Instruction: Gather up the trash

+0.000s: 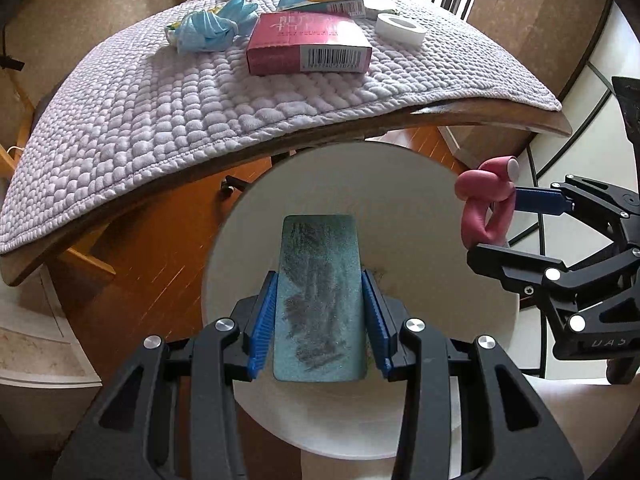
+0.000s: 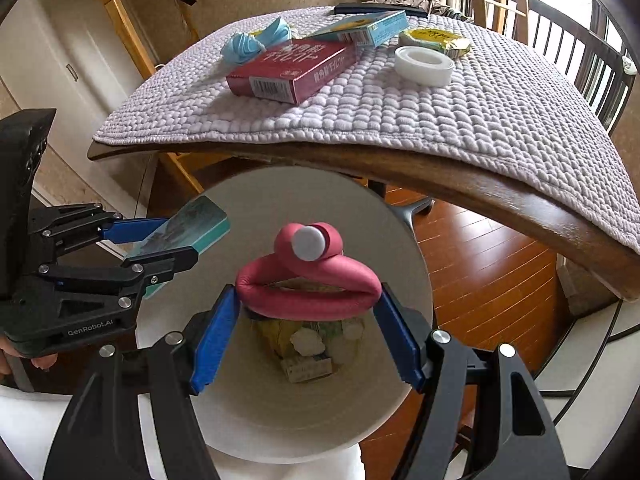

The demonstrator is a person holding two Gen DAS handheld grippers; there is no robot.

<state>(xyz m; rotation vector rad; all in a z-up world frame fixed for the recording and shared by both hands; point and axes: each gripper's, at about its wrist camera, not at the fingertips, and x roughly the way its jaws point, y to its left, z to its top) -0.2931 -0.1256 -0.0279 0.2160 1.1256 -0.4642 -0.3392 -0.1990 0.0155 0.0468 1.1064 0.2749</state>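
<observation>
Below the table edge, both grippers hang over a white bin (image 1: 420, 216), each with something clamped. The left gripper (image 1: 320, 320) pinches a teal block (image 1: 318, 300), smudged dark on its face, between its blue fingers (image 1: 262, 320); the block stands lengthwise along the fingers, over the bin's mouth. In the right view the same block (image 2: 188, 228) sticks out of the left gripper (image 2: 160, 240) at the bin's left rim.

The right gripper (image 2: 308, 316) squeezes a pink foam loop (image 2: 308, 284), its jaws set fairly wide with the loop pressed flat between them. A white cap (image 2: 308, 243) closes the loop's twisted end, which points at the camera. Seen from the left, the loop (image 1: 484, 200) sits in the right gripper (image 1: 516, 224) just over the bin's right rim. Down inside the bin (image 2: 248, 400) lie crumpled wrappers and paper (image 2: 308, 344).

On the table (image 2: 500, 196), a quilted lilac mat (image 1: 160, 128) carries what is left: a red box (image 1: 308, 44) with a barcode, a crumpled blue mask (image 1: 212, 28) beside it, a light blue box (image 1: 324, 0) behind, a white tape roll (image 1: 400, 28) to the right, and a yellow wrapper (image 2: 436, 40) just past the roll. A dark flat object (image 2: 376, 9) lies at the far edge. Wooden flooring (image 2: 480, 272) shows beneath.
</observation>
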